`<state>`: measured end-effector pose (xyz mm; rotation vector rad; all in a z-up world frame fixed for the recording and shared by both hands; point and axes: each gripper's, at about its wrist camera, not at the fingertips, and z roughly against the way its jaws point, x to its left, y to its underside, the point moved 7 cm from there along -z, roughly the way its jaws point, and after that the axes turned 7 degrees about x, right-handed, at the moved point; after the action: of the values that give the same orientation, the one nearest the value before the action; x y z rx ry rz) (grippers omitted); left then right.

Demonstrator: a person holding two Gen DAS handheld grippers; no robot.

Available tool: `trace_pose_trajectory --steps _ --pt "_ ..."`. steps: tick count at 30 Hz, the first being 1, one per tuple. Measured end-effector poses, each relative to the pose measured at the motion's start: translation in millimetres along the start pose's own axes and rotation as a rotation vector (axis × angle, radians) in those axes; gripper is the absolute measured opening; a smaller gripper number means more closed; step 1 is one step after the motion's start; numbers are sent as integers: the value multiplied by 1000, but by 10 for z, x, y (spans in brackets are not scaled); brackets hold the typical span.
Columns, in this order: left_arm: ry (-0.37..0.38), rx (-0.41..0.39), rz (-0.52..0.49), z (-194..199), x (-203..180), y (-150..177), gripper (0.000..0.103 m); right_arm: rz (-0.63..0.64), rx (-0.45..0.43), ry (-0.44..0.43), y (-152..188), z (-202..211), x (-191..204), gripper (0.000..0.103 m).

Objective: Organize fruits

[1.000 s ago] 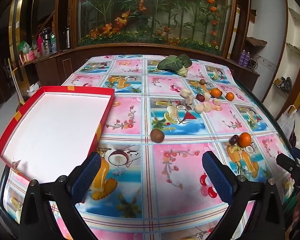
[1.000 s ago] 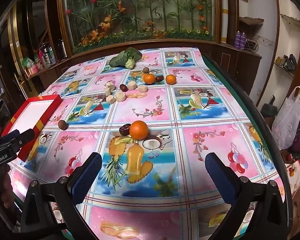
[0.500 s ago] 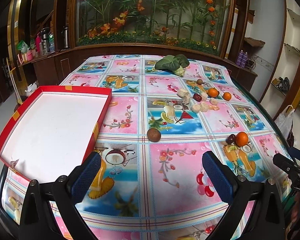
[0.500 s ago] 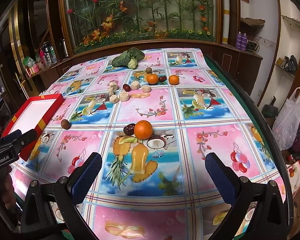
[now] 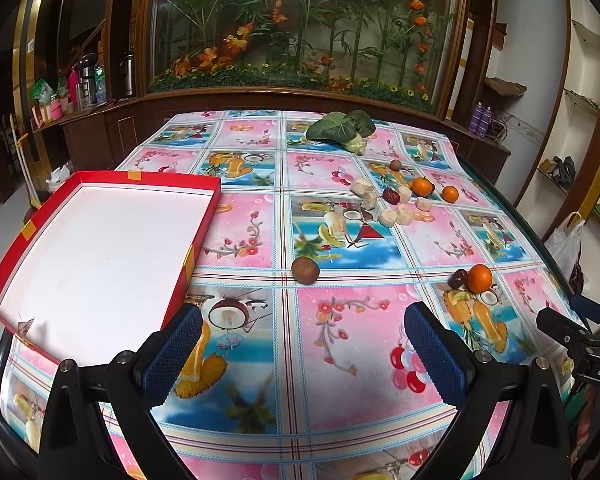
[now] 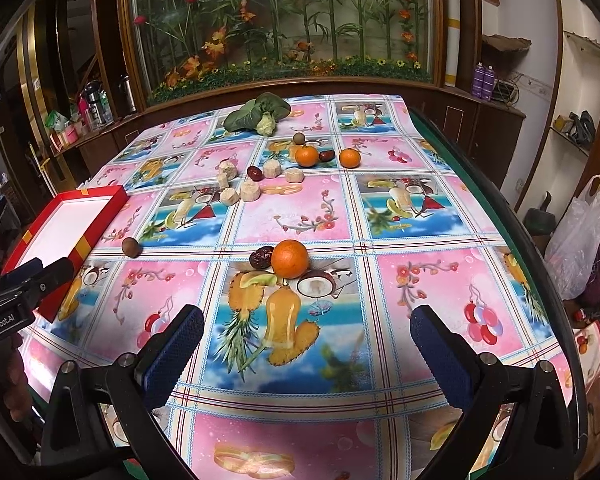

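Note:
Both grippers hang open and empty over the near part of the patterned table. My left gripper (image 5: 302,338) faces a brown round fruit (image 5: 305,269), with the empty red tray (image 5: 100,240) to its left. My right gripper (image 6: 306,338) points at an orange (image 6: 290,259) that touches a dark red date (image 6: 259,258). The brown fruit (image 6: 131,247) lies left of them, near the tray (image 6: 74,220). Farther back sit two more oranges (image 6: 307,156) (image 6: 349,158), dates (image 6: 254,173), several pale corn pieces (image 6: 250,191) and a small brown fruit (image 6: 298,138).
A leafy green vegetable (image 6: 258,116) lies at the far end of the table. A wooden cabinet with a glass flower display (image 5: 300,32) stands behind. The table's dark edge (image 6: 540,256) runs along the right, with a plastic bag (image 6: 580,240) beyond. The left gripper (image 6: 16,292) shows at left.
Both cameras have pulled back and risen slightly, so the fruits sit a little farther up the table. No fruit has moved and both grippers stay open.

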<state>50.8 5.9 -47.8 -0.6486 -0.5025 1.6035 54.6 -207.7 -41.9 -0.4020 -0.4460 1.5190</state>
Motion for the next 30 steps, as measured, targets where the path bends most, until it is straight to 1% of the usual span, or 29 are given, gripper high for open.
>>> trace_pose_trajectory --steps 21,30 --pt "10 8 1 -42 9 27 102 2 9 9 11 -33 17 103" --pt "-3 16 7 -83 61 40 102 -11 24 6 38 -124 -32 103"
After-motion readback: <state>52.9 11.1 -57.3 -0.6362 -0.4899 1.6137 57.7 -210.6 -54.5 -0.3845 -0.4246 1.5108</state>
